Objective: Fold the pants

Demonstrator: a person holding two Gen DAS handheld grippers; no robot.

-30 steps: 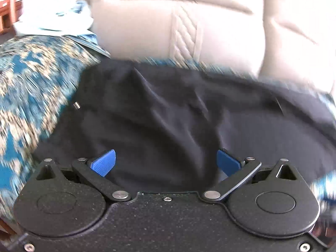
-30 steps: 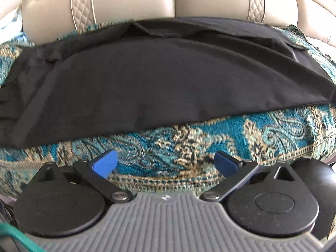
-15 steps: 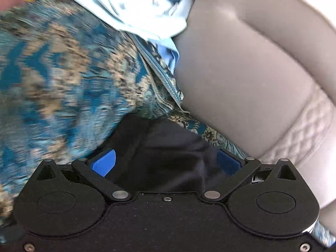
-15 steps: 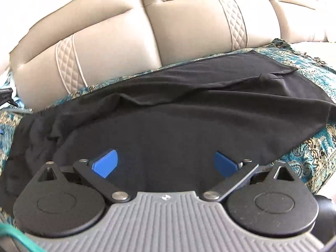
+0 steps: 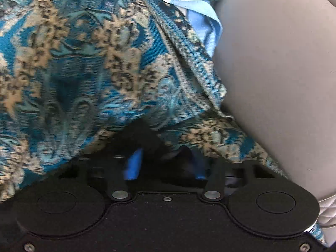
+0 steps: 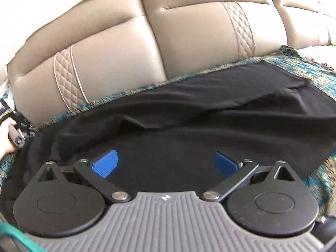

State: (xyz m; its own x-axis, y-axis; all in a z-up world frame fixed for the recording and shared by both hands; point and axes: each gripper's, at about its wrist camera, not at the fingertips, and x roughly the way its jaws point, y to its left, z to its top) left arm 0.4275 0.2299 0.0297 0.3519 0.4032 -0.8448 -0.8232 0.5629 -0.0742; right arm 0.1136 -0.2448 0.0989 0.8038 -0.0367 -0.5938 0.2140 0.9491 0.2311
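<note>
- Left gripper [image 5: 166, 163]: jaws narrowed, just drawn together on a bunched corner of the black pants [image 5: 145, 140]; blue pads [image 5: 132, 167] pressing the dark cloth from both sides, far tip of the bunch poking out beyond them.
- Right gripper [image 6: 166, 164]: jaws spread wide, blue pads [image 6: 105, 163] well apart, nothing pinched; hovering above the near middle of the pants [image 6: 189, 126].
- Pants: black, spread left to right across the patterned throw [image 5: 84, 73], rumpled fold running along the far half, far right corner lying flat.
- Throw: teal and gold paisley, covering the sofa seat, showing beyond every edge of the pants.
- Sofa back [image 6: 126, 52]: beige, quilted stitched strips, just behind the throw.
- Light blue cloth [image 5: 201, 14]: far side of left view, between throw and sofa.
- Person's hand [image 6: 8, 136]: far left edge of right view, dark-painted nail.
</note>
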